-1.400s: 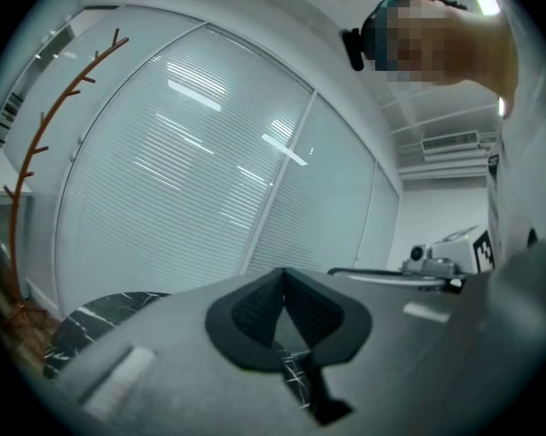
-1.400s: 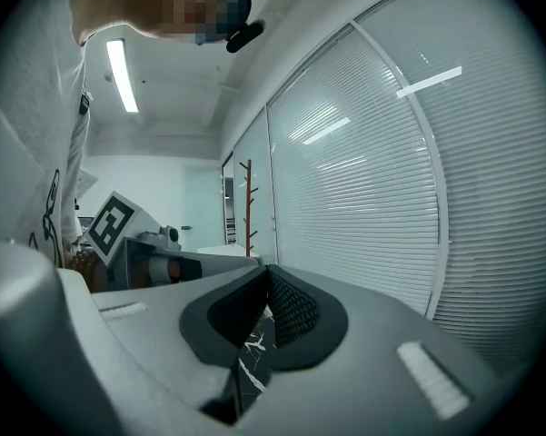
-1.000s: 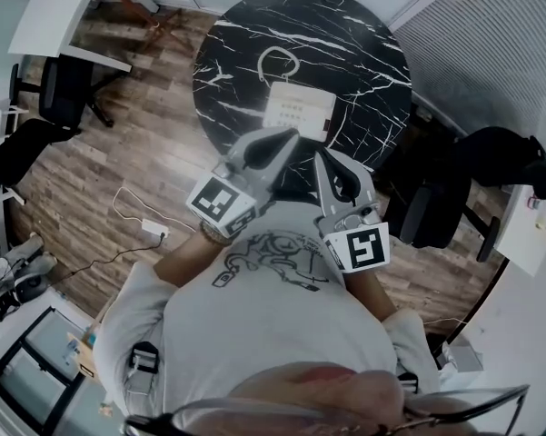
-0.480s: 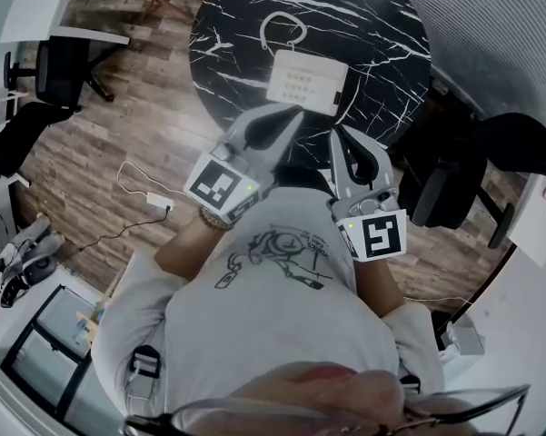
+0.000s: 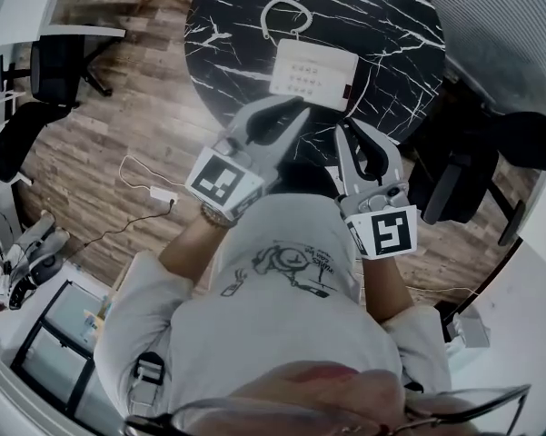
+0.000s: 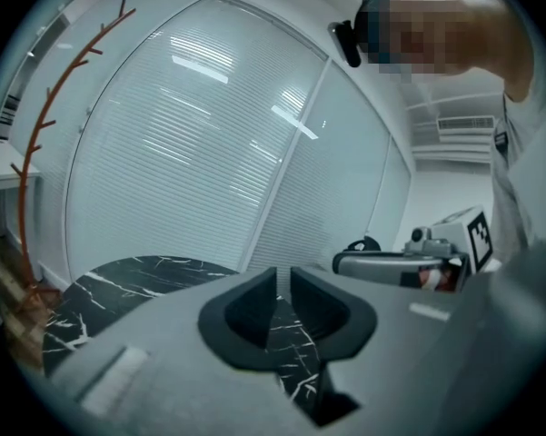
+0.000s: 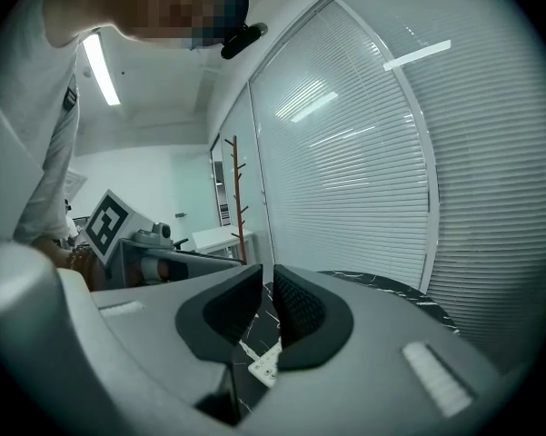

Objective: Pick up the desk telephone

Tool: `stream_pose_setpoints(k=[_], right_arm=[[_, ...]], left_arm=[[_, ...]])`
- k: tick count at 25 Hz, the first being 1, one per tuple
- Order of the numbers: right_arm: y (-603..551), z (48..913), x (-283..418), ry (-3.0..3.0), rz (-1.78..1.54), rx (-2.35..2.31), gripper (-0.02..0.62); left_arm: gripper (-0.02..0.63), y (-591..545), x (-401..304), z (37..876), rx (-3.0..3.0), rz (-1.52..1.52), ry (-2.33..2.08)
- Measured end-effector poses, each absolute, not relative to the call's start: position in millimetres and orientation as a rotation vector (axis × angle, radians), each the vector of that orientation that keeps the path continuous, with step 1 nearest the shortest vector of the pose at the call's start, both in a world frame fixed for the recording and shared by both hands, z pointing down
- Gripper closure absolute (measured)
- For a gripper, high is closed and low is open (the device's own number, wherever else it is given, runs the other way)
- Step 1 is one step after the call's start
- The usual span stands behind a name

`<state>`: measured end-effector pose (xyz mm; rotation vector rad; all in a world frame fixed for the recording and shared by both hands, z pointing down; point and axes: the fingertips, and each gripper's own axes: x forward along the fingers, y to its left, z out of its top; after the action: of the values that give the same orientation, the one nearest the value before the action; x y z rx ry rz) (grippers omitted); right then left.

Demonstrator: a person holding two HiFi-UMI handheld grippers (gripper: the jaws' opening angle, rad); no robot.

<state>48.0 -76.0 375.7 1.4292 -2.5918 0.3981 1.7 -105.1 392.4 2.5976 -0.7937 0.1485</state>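
Observation:
The white desk telephone [image 5: 311, 74] lies on the round black marble table [image 5: 391, 25], its white cord [image 5: 282, 14] looped behind it. Both grippers hover at the table's near edge, short of the phone and apart from it. My left gripper [image 5: 295, 116] points at the phone's near left corner, and my right gripper [image 5: 345, 128] at its near right side. The jaws of both are opening, showing a narrow gap with nothing between them. In the left gripper view the left gripper [image 6: 282, 278] frames only marble. Between the right gripper [image 7: 268, 278] jaws a corner of the telephone [image 7: 266, 367] shows.
Black office chairs stand at the left [image 5: 59, 71] and right [image 5: 454, 189] of the table. A power strip [image 5: 163, 193] with cable lies on the wooden floor. A reddish coat stand [image 6: 36, 153] and a glass wall with blinds [image 6: 209, 134] stand beyond the table.
Both grippers have moved closer to the telephone and the table's near edge. Their jaws have parted slightly.

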Motion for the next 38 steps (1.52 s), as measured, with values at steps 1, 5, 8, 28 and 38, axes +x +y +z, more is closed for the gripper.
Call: stream_pose_setpoints(k=[1, 5, 8, 28, 38], right_arm=[[-77.4, 380.0, 48.3, -2.585, 0.403, 1.431, 0.551], [-83.5, 399.2, 50.0, -2.558, 0.427, 1.438, 0.531], [-88.0, 414.8, 51.5, -2.536, 0.446, 1.434, 0.514], [-121.0, 538.2, 74.1, -2.376, 0.609, 1.472, 0.437], [-137.0, 611.8, 86.8, -2.281, 0.729, 1.456, 0.342]], left_arm=[[0.555, -106.4, 1.1, 396.9, 2.596, 0.155, -0.792], [0.54, -110.5, -2.6, 422.2, 2.571, 0.206, -0.783], [0.519, -117.1, -4.7, 438.0, 2.549, 0.21, -0.793], [0.443, -156.5, -19.6, 567.7, 2.426, 0.325, -0.84], [0.307, -176.3, -20.2, 648.1, 2.311, 0.444, -0.858]])
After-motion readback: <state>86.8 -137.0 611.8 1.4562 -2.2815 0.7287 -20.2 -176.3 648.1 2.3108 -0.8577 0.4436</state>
